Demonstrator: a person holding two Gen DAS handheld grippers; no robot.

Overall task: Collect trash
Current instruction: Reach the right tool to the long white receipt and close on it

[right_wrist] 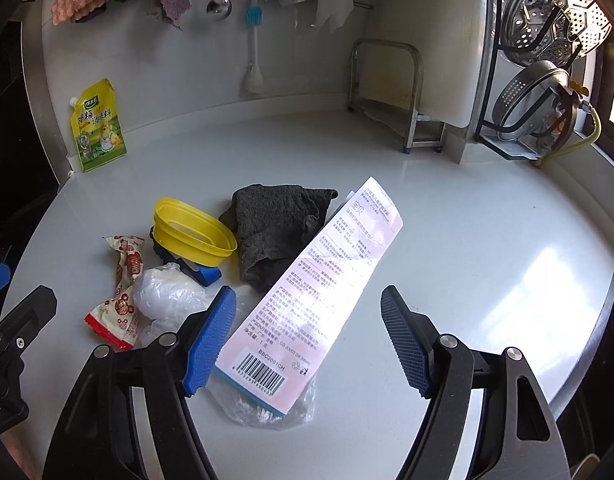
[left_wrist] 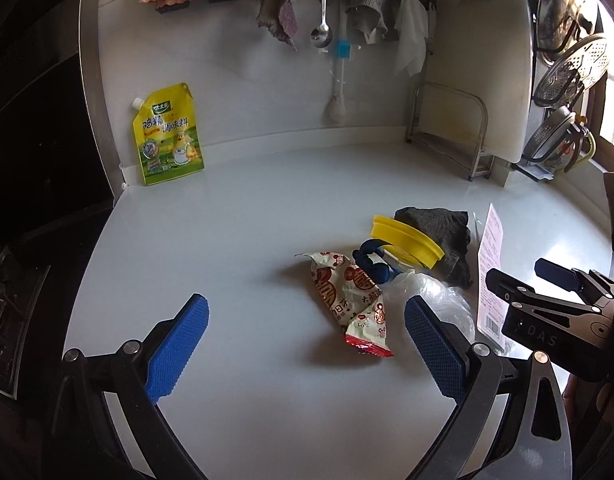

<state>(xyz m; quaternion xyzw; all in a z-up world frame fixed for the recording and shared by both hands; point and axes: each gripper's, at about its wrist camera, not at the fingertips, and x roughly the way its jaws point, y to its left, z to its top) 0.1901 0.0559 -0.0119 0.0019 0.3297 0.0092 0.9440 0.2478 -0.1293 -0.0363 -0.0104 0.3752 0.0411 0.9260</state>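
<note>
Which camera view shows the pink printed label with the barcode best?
The right wrist view: the pink printed label lies flat and whole between the open right gripper's fingers, text and barcode visible. The left wrist view shows only a narrow slanted strip at the edge.

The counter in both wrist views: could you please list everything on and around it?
Snack wrapper: one, white and red, centre of the counter.
Clear plastic bag: one, crumpled, right of the wrapper.
Yellow tub: one, tipped, behind the bag.
Blue item: one, under the tub; kind unclear.
Dark cloth: one, grey, right of the tub.
Pink label card: one, on clear plastic, right of the cloth.
Seasoning pouch: one, yellow, against the back wall.
Hanging cloths, spoon and brush: on the wall rail.
Metal rack: one, back right.
Steamer baskets: silver, far right.
Left claw: open, empty.
Right claw: open over the card.
</note>
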